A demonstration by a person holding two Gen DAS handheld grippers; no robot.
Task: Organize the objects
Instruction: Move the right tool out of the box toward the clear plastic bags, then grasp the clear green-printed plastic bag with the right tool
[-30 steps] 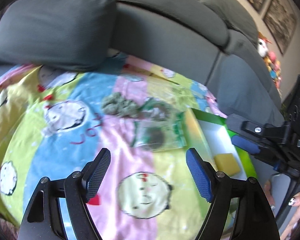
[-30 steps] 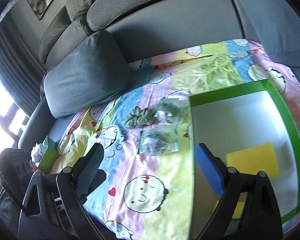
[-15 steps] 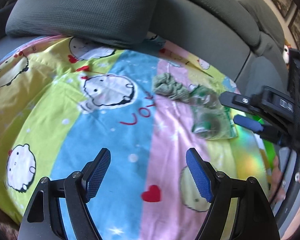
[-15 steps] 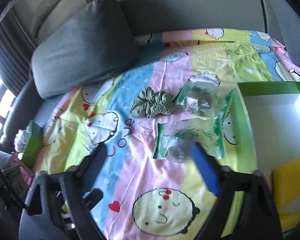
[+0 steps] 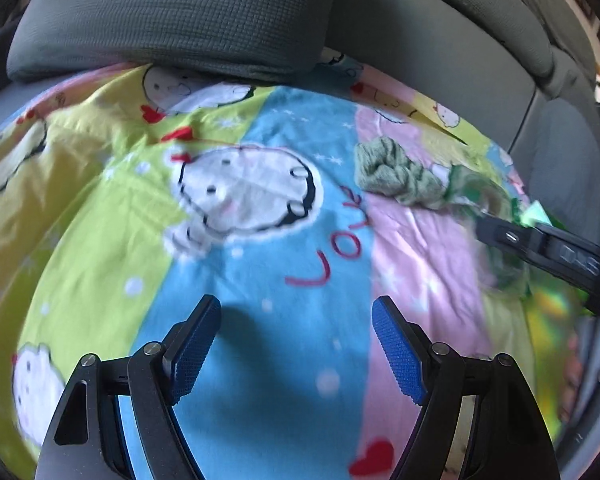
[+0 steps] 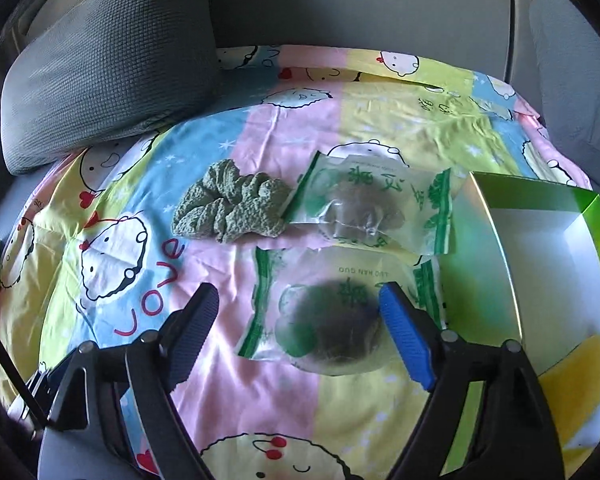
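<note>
Right claw [image 6: 300, 316], jaws opening and empty, straddles the near packet [image 6: 324, 316], whose long axis runs near–far; left claw [image 5: 296, 344], wide and empty, lies farther left.

Bright daylight, fisheye-bent edges, left view's right side motion-blurred.

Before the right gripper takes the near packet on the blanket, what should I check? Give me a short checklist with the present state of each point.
1. Right gripper holds nothing, jaws opening: ok.
2. Near packet lies between the fingers, no pad pressing it: ok.
3. Far packet lies apart from the fingers, but its lower edge seems to overlap the near one: cannot tell.
4. Green scrunchie is out of the way: ok.
5. Green box is open, with a yellow item inside and free space: ok.
6. Left gripper is empty, over bare blanket: ok.
</note>
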